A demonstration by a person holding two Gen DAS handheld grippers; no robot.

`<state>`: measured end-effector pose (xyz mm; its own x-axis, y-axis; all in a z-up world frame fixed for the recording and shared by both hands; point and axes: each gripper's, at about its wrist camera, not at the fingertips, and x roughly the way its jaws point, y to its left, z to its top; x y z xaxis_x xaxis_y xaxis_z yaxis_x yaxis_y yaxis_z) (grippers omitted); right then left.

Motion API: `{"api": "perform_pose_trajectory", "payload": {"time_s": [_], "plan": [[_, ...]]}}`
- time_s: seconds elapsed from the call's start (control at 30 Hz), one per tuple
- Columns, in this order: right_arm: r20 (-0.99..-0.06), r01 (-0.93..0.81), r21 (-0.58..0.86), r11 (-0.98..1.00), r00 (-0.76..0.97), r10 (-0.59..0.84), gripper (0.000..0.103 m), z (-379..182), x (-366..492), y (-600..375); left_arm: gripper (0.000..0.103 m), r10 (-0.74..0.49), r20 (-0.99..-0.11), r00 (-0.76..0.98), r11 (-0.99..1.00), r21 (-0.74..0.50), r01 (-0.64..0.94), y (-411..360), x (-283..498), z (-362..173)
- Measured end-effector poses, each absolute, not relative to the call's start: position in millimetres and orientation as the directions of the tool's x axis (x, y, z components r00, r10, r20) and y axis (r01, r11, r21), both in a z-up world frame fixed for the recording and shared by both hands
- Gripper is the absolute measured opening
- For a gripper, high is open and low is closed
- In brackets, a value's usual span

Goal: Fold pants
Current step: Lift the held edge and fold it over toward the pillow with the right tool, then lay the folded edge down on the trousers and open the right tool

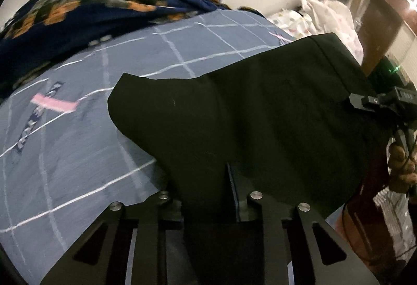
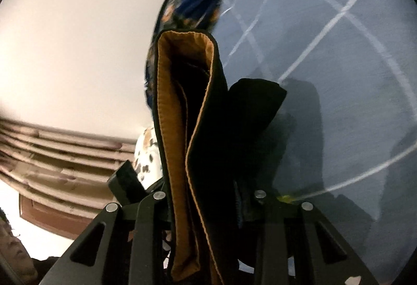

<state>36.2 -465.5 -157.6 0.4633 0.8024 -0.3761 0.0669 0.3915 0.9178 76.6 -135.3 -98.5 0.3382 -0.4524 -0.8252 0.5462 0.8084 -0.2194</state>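
Because both grippers have the pants (image 1: 260, 113) pinched along one end, the black cloth hangs between them above the bed (image 1: 78, 154) instead of lying flat, which I judge is how I want it for carrying that end over into a fold. From the left wrist view, the pants drape from my left gripper (image 1: 208, 206) out toward the right edge of the bed, with a loose rounded flap sagging over the checked blue sheet (image 1: 65, 180) near the middle. The left jaws are narrowed to a small gap with a bunch of black fabric filling it; they look clamped on the cloth. The right gripper (image 1: 365, 101) bites the far edge of the same panel, a hand (image 1: 401, 167) below it. In the right wrist view, the right gripper (image 2: 208, 206) has its jaws drawn close on the waistband, whose tan lining (image 2: 179, 154) stands up edge-on between them. A patterned dark blanket (image 1: 104, 6) lies heaped along the bed's far edge, well clear.
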Motion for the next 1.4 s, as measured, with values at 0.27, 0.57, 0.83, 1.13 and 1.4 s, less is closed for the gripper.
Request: {"api": "perform_pose_trajectory", "payload": {"time_s": [0.27,0.57,0.83,1.13,1.4], "plan": [[-0.286,-0.036,0.946,0.322,0.376,0.881,0.028,-134.3,92.8,-370.2,0.024,-0.408,-0.799,0.442,0.885,-0.229,0.405,-35.3,97.6,-62.6],[-0.192,-0.085,0.970,0.226,0.295,0.936,0.028,-132.4,181.1,-266.0,0.024,-0.296,-0.776,0.558,0.949,-0.170,0.267,68.0,156.7,-37.0],[-0.158,-0.113,0.975,0.192,0.256,0.954,0.028,-153.3,277.4,-195.3,0.024,-0.202,-0.750,0.630,0.979,-0.130,0.159,138.6,229.6,-51.4],[-0.316,-0.012,0.943,0.331,0.267,0.910,0.028,-223.4,318.5,-176.4,0.035,-0.156,-0.798,0.583,0.988,-0.133,0.082,174.5,264.1,-126.0],[-0.534,-0.091,0.793,0.602,0.369,0.760,0.044,-195.2,308.9,-179.6,0.068,0.010,-0.778,0.628,1.000,-0.011,-0.029,183.9,255.0,-126.6]]}}
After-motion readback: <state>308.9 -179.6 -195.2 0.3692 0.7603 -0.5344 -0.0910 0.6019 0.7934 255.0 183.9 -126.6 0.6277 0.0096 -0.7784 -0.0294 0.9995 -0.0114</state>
